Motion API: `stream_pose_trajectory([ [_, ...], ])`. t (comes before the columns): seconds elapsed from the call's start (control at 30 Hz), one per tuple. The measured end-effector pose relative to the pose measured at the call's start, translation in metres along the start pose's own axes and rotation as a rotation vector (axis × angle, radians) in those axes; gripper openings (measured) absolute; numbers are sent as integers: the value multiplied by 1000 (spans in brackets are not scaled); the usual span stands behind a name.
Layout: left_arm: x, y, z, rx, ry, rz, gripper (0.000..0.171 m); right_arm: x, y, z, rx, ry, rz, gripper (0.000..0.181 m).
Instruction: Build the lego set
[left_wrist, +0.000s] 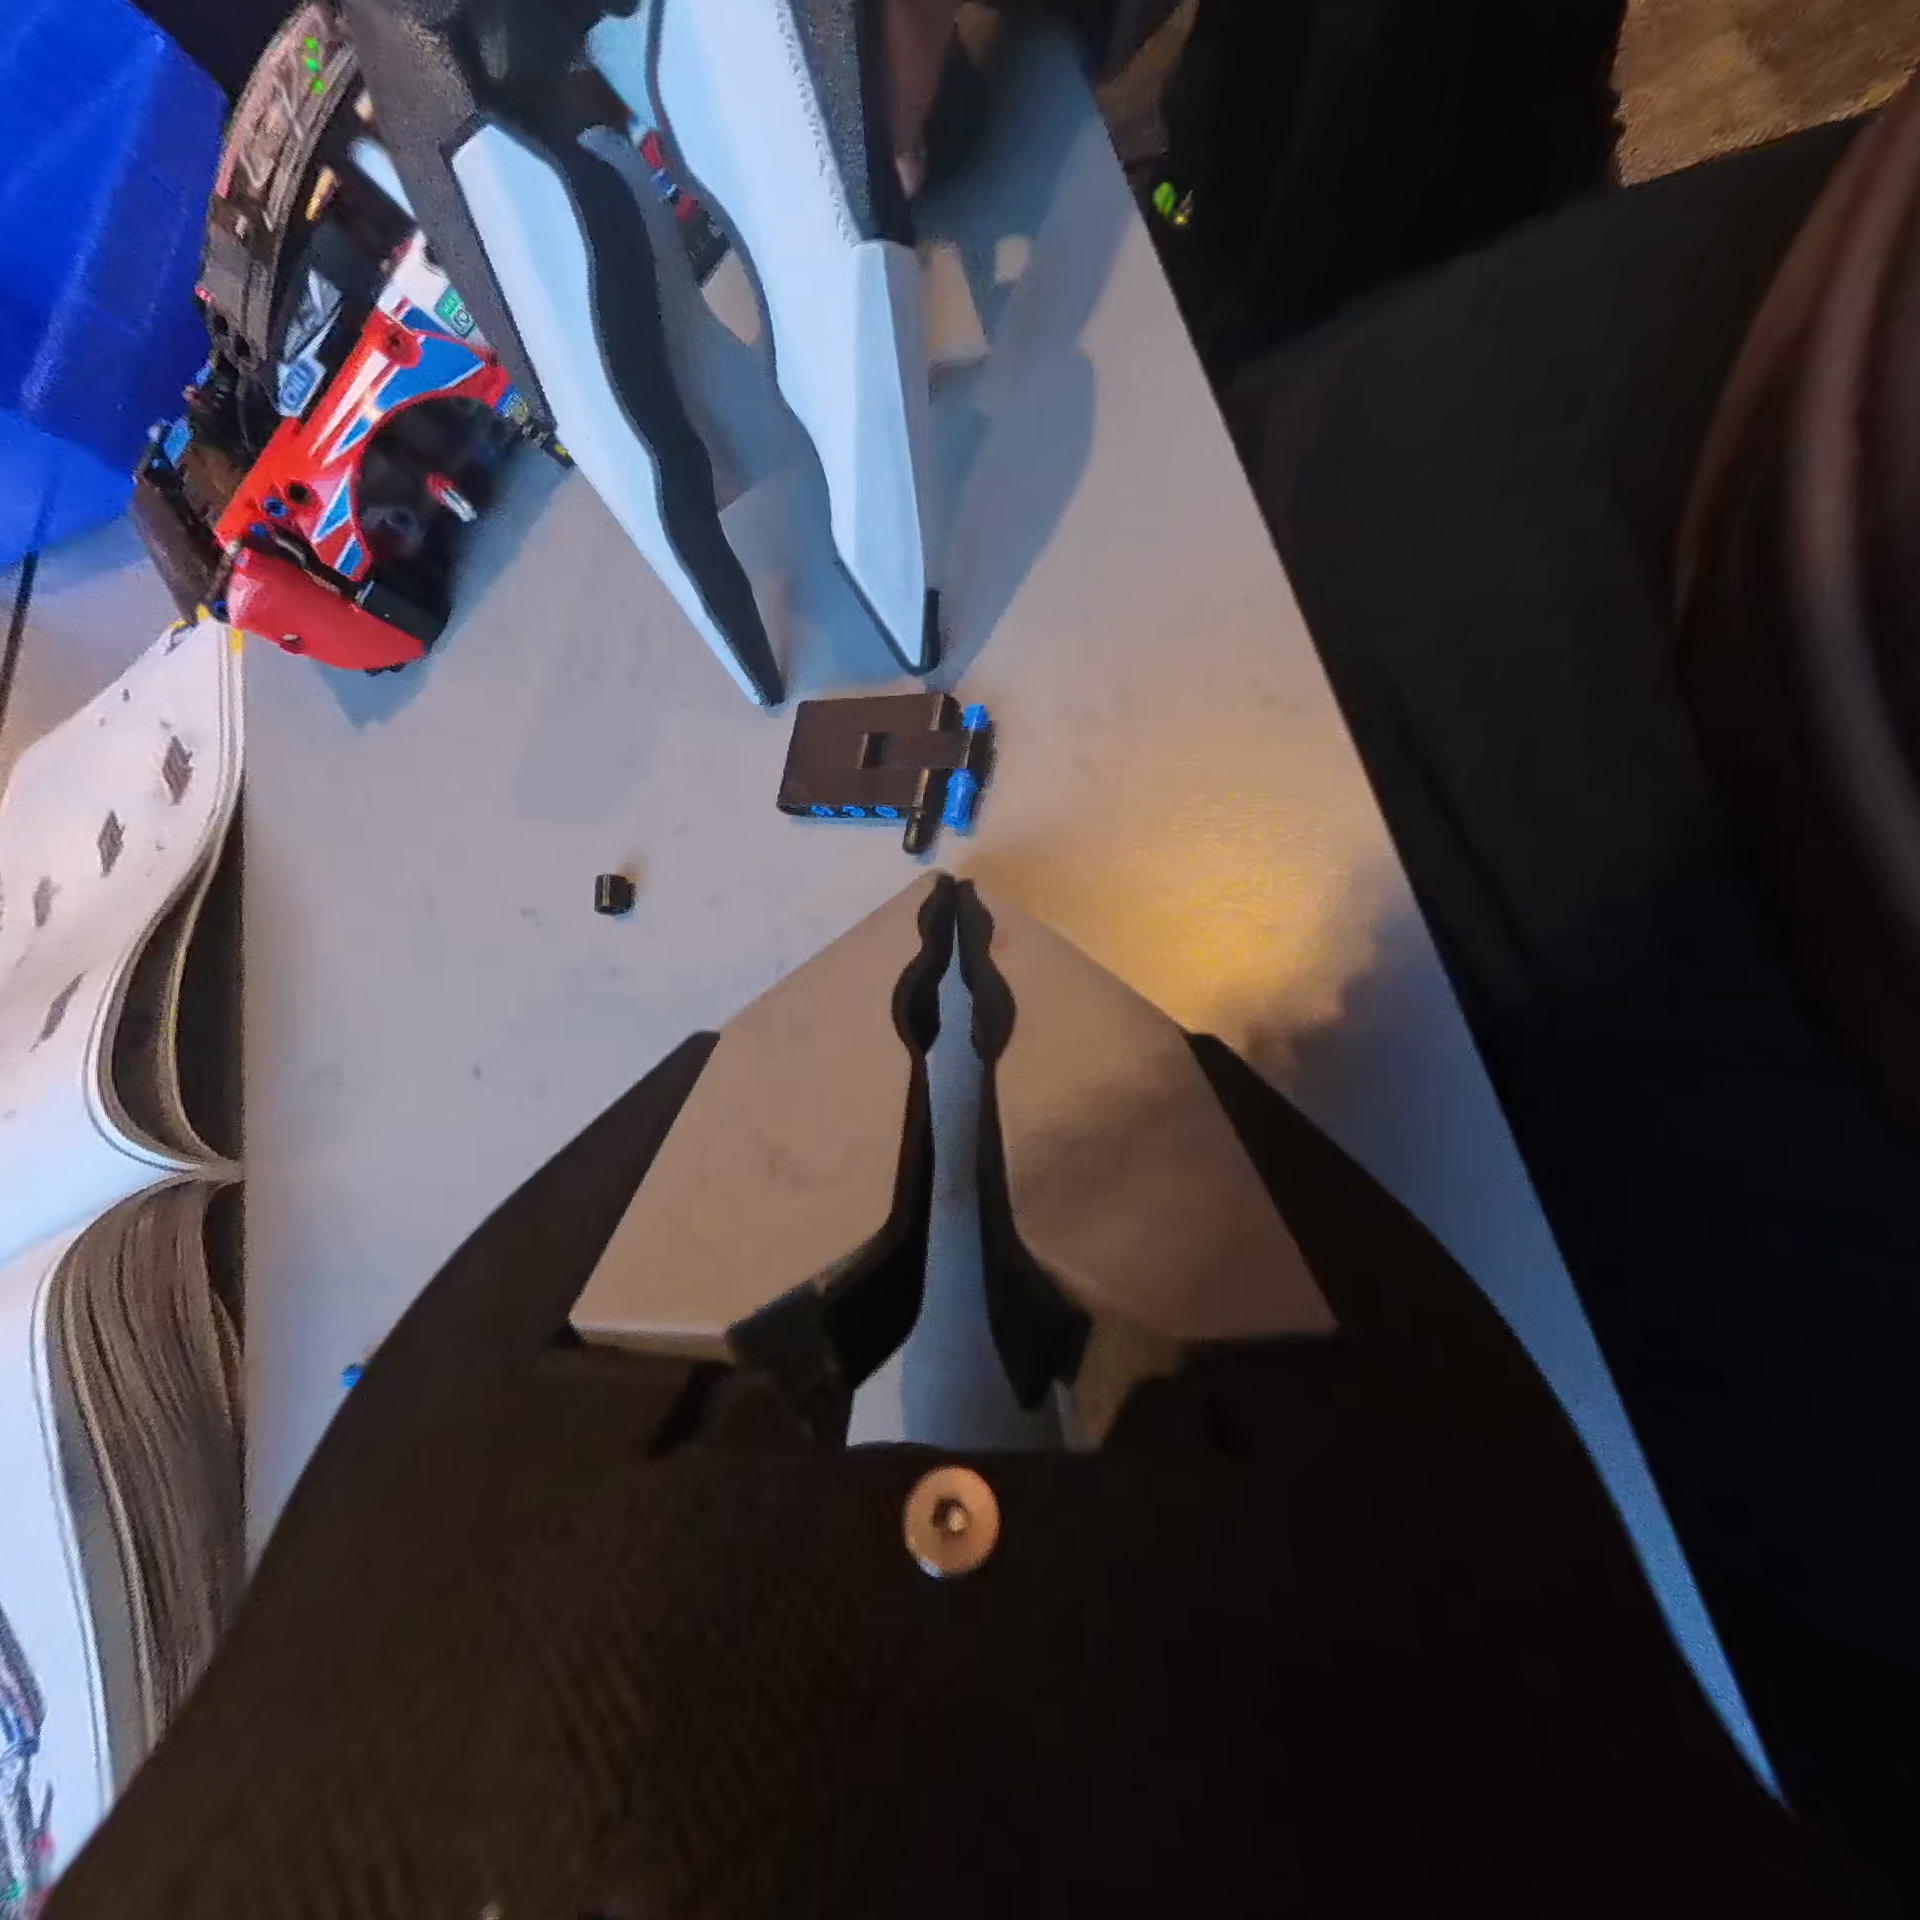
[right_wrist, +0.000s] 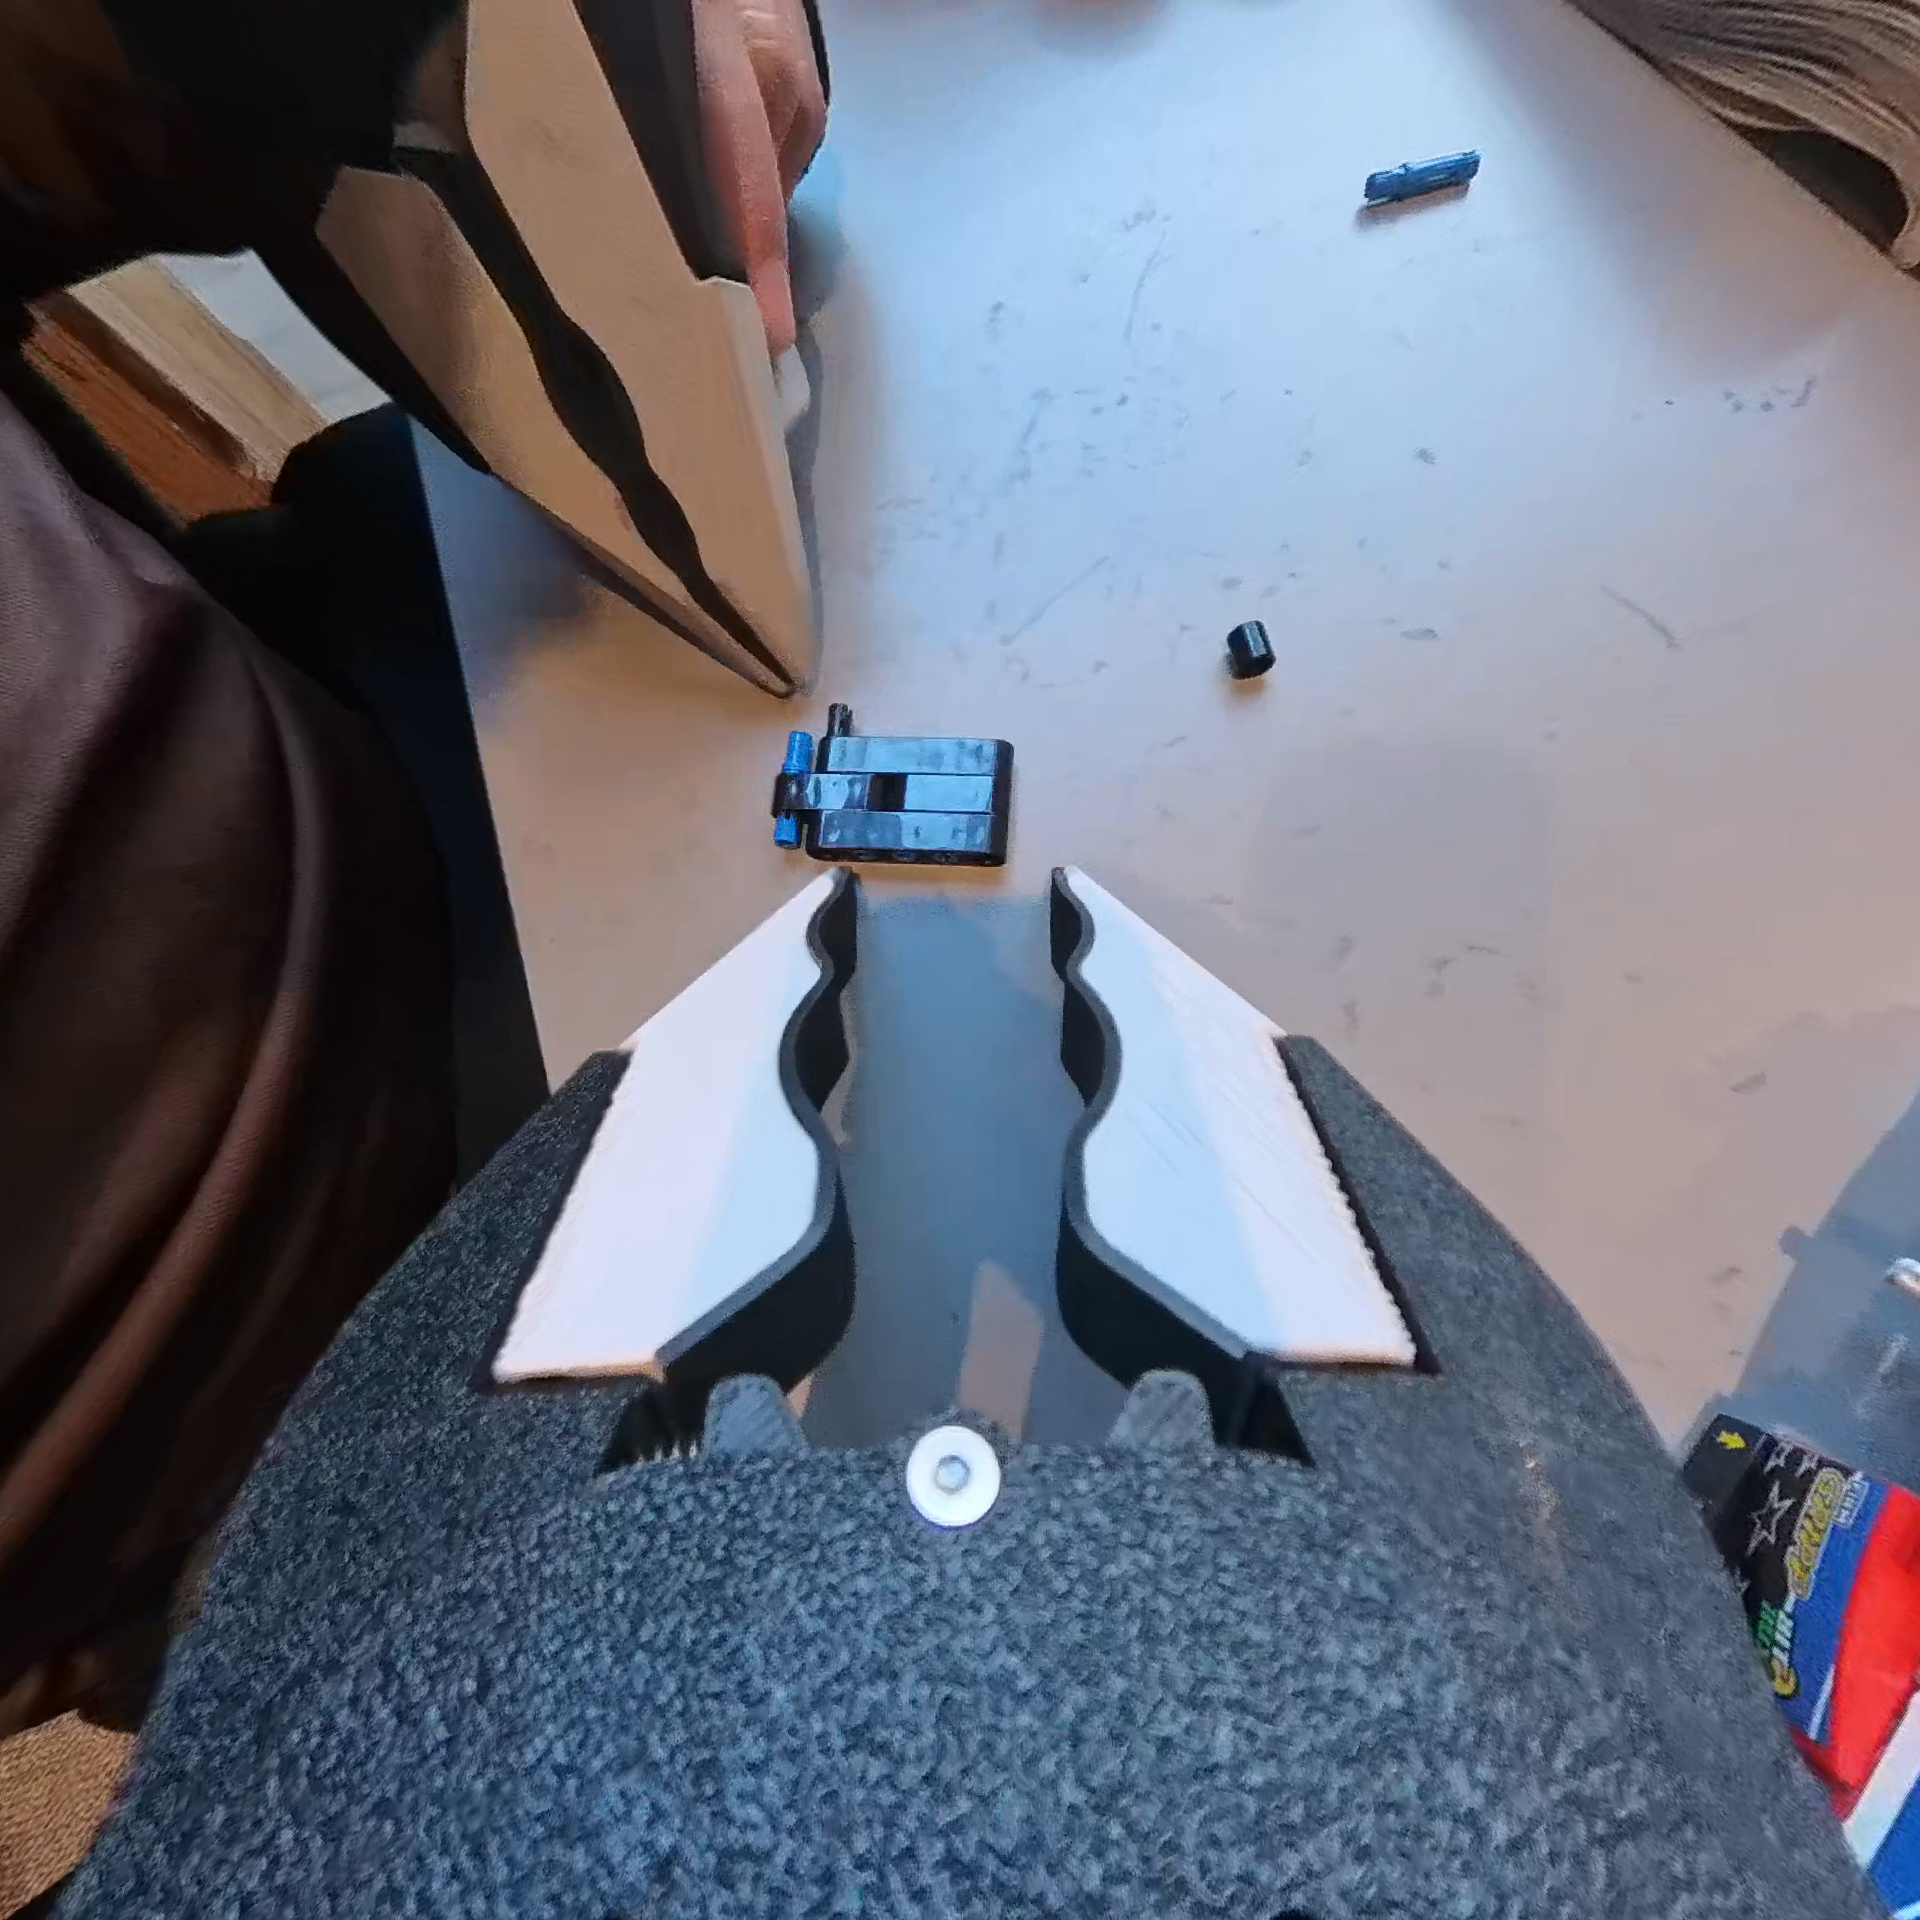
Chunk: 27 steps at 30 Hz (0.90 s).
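Note:
A small black Lego beam assembly with blue pins (left_wrist: 883, 764) lies flat on the white table (left_wrist: 468, 987). My left gripper (left_wrist: 954, 883) is shut and empty, its tip just short of the assembly's pin end. My right gripper (left_wrist: 847, 675) comes from the opposite side, open and empty. In the right wrist view the assembly (right_wrist: 904, 800) lies just beyond my open right gripper (right_wrist: 954, 878), with the shut left gripper (right_wrist: 792, 688) at its far left corner. A small black bush (right_wrist: 1250, 649) and a blue pin (right_wrist: 1421, 177) lie loose on the table (right_wrist: 1351, 883).
A partly built red, white and blue Lego car (left_wrist: 353, 488) stands at the far left, next to a blue bin (left_wrist: 83, 260). An open instruction book (left_wrist: 104, 935) lies along the left. The table edge and a person's dark clothing (left_wrist: 1558, 831) are to the right. Tip to tip, the grippers are about 6 cm apart. From the right gripper's tips to the small black bush (right_wrist: 1250, 649) is close to 6 cm.

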<state>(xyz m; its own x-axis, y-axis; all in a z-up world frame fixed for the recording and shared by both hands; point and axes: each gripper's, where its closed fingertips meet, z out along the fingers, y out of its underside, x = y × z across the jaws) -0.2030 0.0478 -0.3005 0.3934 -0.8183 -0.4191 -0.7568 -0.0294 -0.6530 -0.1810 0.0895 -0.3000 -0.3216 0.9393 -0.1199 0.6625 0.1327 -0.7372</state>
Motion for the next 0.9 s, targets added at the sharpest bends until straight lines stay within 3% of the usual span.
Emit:
stream_pose_trajectory([
  [0.3,3,-3,1,11,37,-13,0,-7,-4,4,-1,-51,-23,46],
  [0.8,11,-14,5,39,56,56,0,-7,-9,9,-7,-100,-11,31],
  [0.9,6,-11,6,4,25,-18,0,-5,-9,10,-8,-85,-9,28],
])
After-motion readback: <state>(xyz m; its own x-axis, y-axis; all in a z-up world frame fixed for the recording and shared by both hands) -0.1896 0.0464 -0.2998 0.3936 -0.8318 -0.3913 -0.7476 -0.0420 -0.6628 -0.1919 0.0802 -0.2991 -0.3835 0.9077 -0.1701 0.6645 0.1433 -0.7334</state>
